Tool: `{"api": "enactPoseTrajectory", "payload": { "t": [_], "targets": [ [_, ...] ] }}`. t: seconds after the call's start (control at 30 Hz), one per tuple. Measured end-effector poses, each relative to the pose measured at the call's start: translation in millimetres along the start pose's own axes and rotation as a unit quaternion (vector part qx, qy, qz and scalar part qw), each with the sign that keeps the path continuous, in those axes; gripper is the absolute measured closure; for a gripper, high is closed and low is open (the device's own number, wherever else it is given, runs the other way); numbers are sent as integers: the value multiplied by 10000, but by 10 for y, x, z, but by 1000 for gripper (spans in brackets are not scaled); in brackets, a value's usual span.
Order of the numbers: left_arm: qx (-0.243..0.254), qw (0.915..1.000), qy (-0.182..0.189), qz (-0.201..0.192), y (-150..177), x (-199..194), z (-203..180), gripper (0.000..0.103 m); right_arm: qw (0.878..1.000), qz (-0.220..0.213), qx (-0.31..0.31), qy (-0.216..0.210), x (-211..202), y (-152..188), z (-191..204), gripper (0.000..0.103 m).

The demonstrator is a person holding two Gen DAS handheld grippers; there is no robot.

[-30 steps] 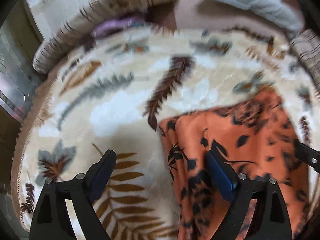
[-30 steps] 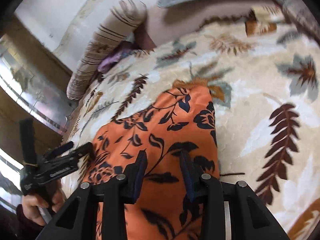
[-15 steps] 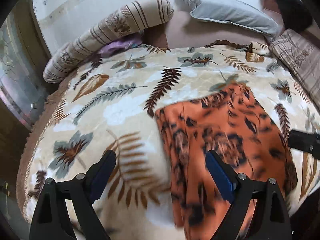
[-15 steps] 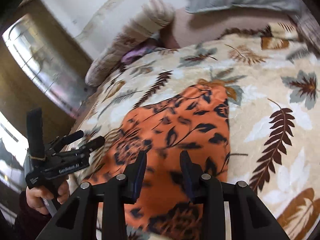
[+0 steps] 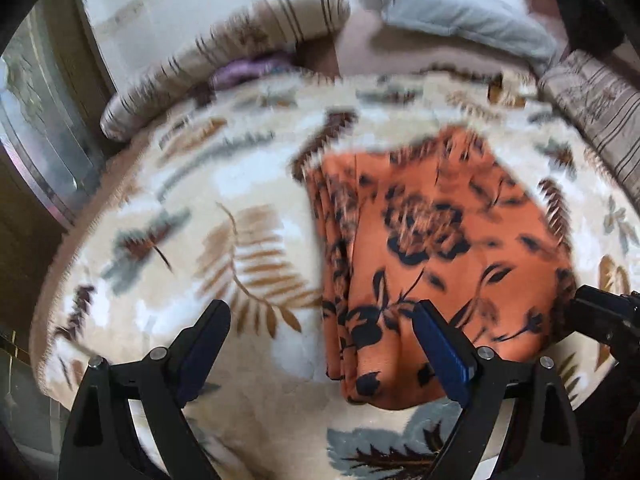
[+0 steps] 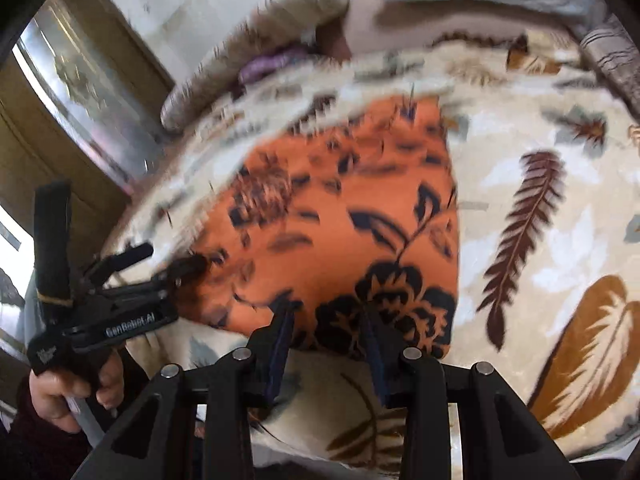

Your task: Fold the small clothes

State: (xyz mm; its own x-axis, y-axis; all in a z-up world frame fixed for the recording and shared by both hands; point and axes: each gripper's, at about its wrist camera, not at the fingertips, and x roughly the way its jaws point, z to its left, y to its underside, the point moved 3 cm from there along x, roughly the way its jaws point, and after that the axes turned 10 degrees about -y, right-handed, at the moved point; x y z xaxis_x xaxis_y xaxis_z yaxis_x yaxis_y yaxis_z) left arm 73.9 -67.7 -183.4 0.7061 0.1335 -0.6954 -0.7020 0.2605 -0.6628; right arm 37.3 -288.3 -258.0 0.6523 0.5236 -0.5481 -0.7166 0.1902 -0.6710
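An orange cloth (image 5: 440,240) with dark flowers lies folded flat on the leaf-patterned blanket (image 5: 200,200); stacked fold edges show along its left side. My left gripper (image 5: 320,312) hangs open and wide above the cloth's near left corner, holding nothing. In the right wrist view the same cloth (image 6: 340,220) fills the middle. My right gripper (image 6: 328,310) hovers over its near edge, open by a narrow gap with nothing between the fingers. The left gripper (image 6: 168,258) shows at the cloth's left edge, held by a hand (image 6: 72,392).
A striped bolster (image 5: 240,60) and a grey pillow (image 5: 460,20) lie along the far side by the wall. A purple item (image 5: 244,72) is tucked under the bolster. A striped cushion (image 5: 600,120) sits at the right. A metal-framed window (image 5: 40,120) borders the left.
Both grippers have drawn back toward the near edge of the bed, so the whole cloth now shows. The cloth has stayed flat and still. Neither gripper's opening has changed.
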Motion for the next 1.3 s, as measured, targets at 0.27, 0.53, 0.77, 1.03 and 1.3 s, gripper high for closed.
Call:
{"api": "enactPoseTrajectory", "payload": {
  "t": [0.27, 0.53, 0.77, 1.03, 1.3],
  "targets": [
    [-246, 9956, -207, -880, -259, -665, 174, 10, 9951, -776, -389, 471, -504, -278, 408, 64],
    [-592, 9892, -375, -1291, -415, -1135, 357, 10, 9868, -1269, -492, 877, -899, -403, 682, 42],
    [-838, 9828, -386, -1601, -449, -1496, 487, 1, 9837, -1436, -400, 1008, -1142, -457, 804, 42],
    [-980, 9792, -353, -1741, -495, -1820, 573, 1, 9804, -1608, -456, 1044, -1367, -403, 939, 42],
    [-1117, 9697, -342, -2146, -558, -2307, 691, 1, 9741, -1905, -614, 1050, -1754, -437, 1167, 42]
  ]
}}
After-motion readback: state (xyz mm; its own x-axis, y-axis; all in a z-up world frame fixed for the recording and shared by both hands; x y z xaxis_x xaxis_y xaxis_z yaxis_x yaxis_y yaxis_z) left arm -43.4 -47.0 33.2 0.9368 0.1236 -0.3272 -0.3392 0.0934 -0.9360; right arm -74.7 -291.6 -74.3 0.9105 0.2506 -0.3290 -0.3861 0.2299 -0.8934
